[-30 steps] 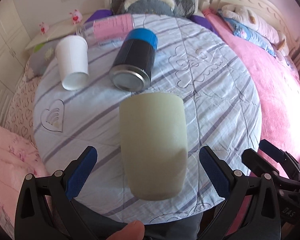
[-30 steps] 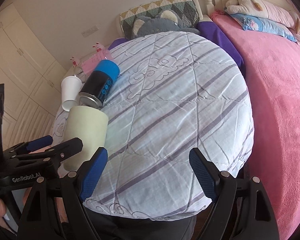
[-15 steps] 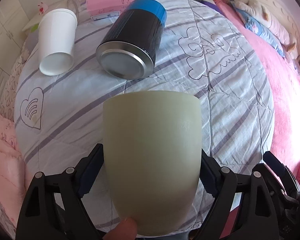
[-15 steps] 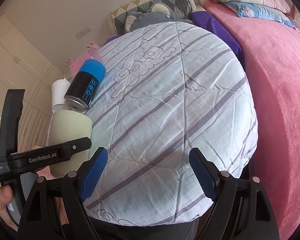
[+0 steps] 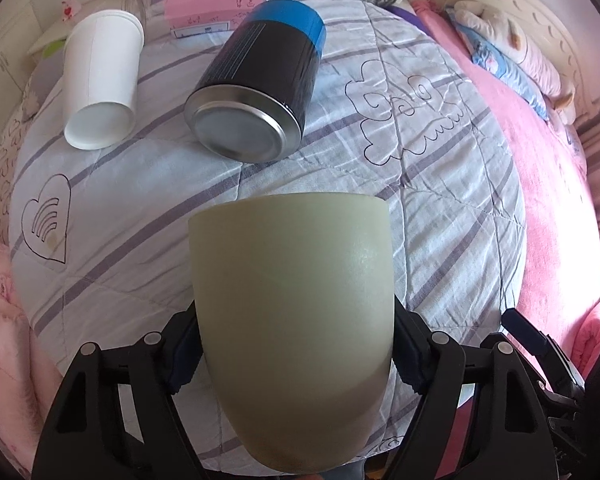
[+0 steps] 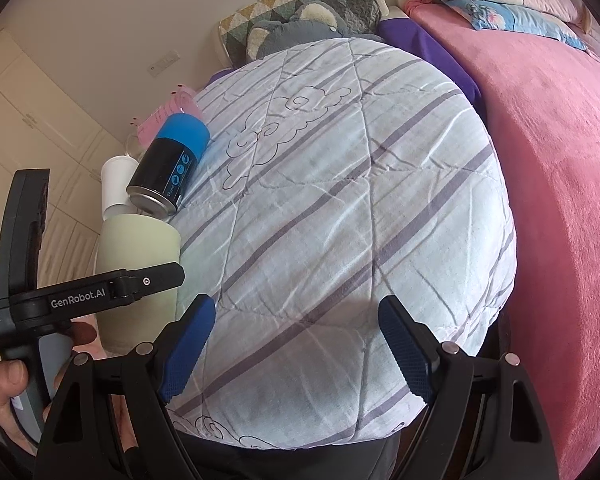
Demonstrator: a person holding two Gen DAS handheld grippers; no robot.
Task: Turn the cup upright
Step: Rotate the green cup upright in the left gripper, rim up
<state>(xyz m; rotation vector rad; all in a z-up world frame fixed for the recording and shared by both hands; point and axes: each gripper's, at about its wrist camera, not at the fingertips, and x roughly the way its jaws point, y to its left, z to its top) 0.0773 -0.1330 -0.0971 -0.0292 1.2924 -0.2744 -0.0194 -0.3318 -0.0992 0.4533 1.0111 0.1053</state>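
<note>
While the left gripper (image 5: 296, 354) is clamping its fingers on the pale green cup (image 5: 294, 320), the cup is lying over the striped quilt (image 5: 420, 200) near its front edge. Beyond it, a black can (image 5: 260, 80) and white paper cup (image 5: 100, 80) are lying on their sides. The right gripper (image 6: 296, 346) is hanging wide and empty.

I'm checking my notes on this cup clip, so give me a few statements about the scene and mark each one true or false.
1. The left gripper has its fingers closed on the pale green cup. True.
2. The right gripper holds the white paper cup. False: it is open and holds nothing.
3. The black can with the blue cap stands upright. False: it lies on its side on the striped quilt.
4. The white paper cup lies on its side. True.
</note>
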